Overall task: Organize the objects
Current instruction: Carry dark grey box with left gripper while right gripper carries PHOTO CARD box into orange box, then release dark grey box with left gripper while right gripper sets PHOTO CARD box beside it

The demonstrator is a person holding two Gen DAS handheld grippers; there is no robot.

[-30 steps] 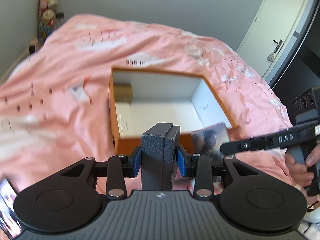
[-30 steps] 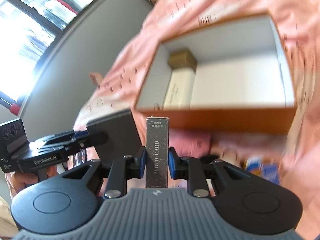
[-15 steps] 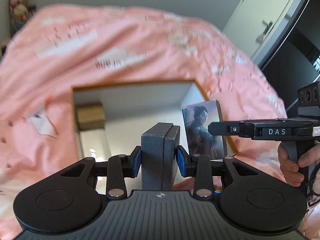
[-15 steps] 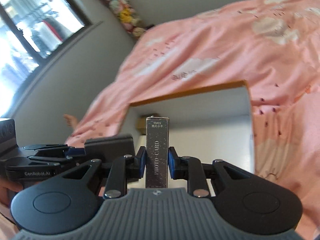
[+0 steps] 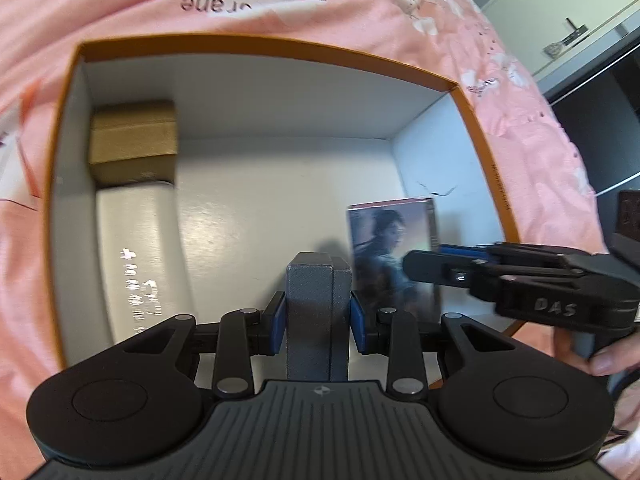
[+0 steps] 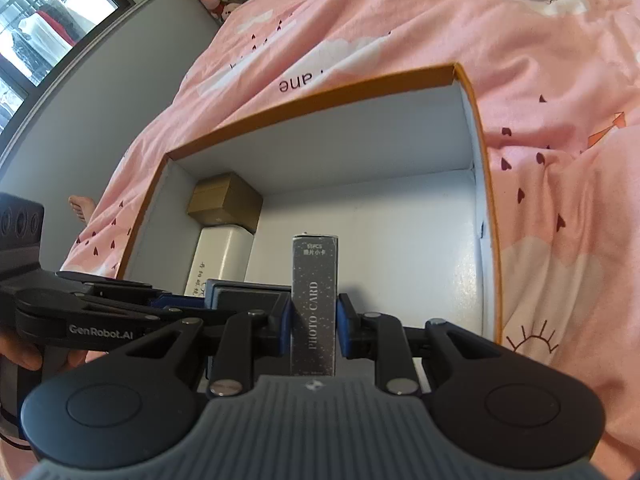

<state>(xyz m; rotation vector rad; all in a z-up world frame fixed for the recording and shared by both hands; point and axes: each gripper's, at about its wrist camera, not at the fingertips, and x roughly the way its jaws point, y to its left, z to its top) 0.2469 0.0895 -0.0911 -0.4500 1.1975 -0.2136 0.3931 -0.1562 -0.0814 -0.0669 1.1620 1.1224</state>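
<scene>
Two boxes already sit at nine o'clock in the orange box (image 5: 486, 148). My left tool (image 5: 319, 316) grips the grey case (image 5: 316, 312); my right tool (image 6: 314, 326) clamps the photo card box (image 6: 314, 304). Both hover inside, unplaced.

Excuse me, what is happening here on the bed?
A person is packing small boxes into an orange box on a pink blanket. The left gripper holds a dark grey case, and the right gripper holds a photo card box. Both are over the opening. A brown carton and a white box already lie inside.
</scene>
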